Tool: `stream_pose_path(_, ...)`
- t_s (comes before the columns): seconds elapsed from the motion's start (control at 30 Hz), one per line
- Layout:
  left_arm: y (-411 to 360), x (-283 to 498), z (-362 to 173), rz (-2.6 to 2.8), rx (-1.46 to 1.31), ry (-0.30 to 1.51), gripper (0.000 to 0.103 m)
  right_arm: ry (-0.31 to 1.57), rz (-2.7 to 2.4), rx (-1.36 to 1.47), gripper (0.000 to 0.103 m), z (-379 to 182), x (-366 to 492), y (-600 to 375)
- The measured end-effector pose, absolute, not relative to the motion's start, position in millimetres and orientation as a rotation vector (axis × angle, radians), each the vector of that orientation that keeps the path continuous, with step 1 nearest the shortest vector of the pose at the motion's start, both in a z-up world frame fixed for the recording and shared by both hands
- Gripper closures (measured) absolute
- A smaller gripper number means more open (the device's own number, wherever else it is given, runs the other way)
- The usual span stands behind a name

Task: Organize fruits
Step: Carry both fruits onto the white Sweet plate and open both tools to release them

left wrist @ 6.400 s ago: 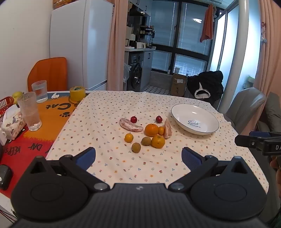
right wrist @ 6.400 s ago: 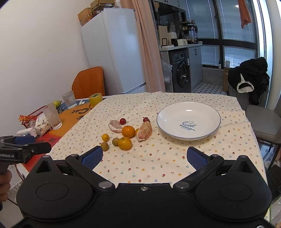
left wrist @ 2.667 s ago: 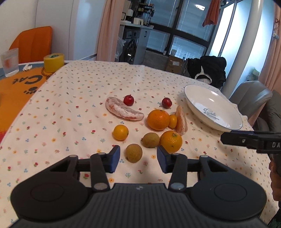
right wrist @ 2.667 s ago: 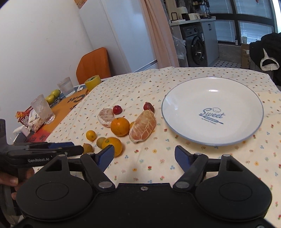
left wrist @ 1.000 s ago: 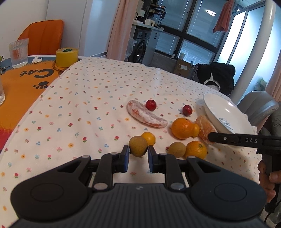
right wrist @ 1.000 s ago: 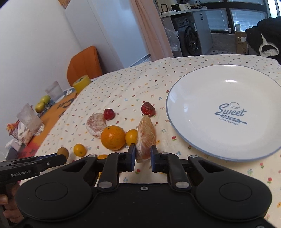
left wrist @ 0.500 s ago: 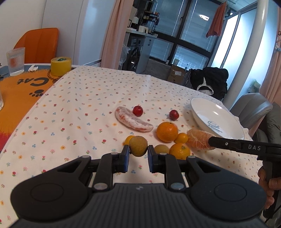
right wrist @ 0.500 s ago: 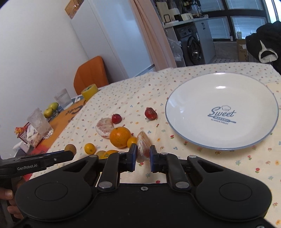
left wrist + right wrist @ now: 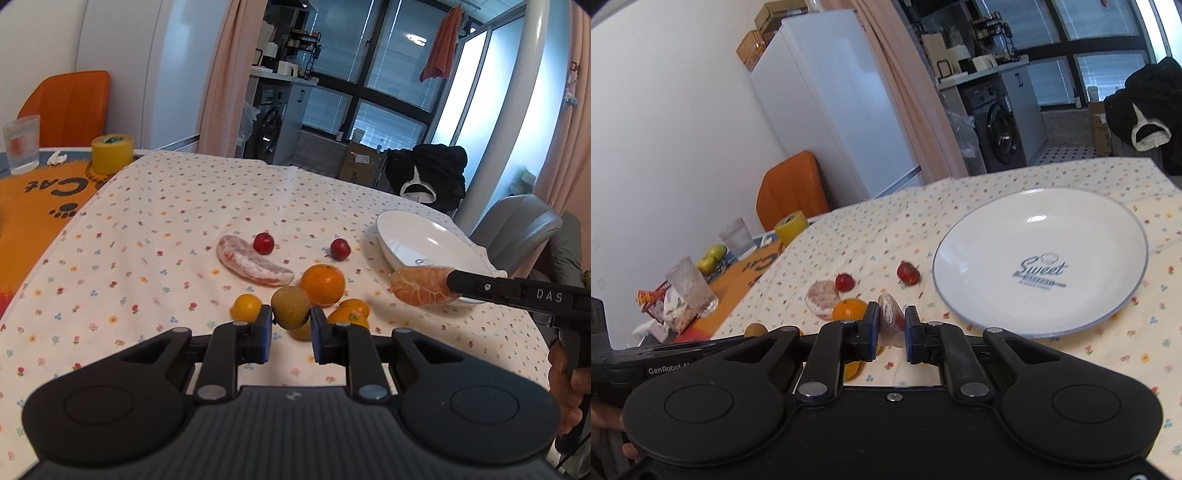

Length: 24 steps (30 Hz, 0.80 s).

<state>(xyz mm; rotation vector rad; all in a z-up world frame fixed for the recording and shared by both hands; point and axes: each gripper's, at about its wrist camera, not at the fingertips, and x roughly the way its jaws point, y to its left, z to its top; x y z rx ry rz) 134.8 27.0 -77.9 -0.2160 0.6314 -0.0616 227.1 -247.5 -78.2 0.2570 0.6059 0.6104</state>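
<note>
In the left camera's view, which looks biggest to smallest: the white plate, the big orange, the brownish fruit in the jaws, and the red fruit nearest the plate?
1. White plate
2. Big orange
3. Brownish fruit, though it sits closer to the camera, so its rank against the orange is unsure
4. Red fruit

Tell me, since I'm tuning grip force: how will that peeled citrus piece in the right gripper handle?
The peeled citrus piece looks soft and membrane-skinned, so hard squeezing would probably bruise or split it. It sticks out sideways from the right gripper, so it may sag or slip. Its curved wedge shape seems unlikely to roll on the plate.
</note>
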Motion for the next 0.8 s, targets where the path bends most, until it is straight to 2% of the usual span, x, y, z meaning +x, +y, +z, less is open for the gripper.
stream_pose_path(0.8, -31.6, 168.4, -61.9, -0.165, -0.145, 0.609, 0.083, 0.549, 0.461, 0.327, 0.091, -78.4, 238.0, -317.7)
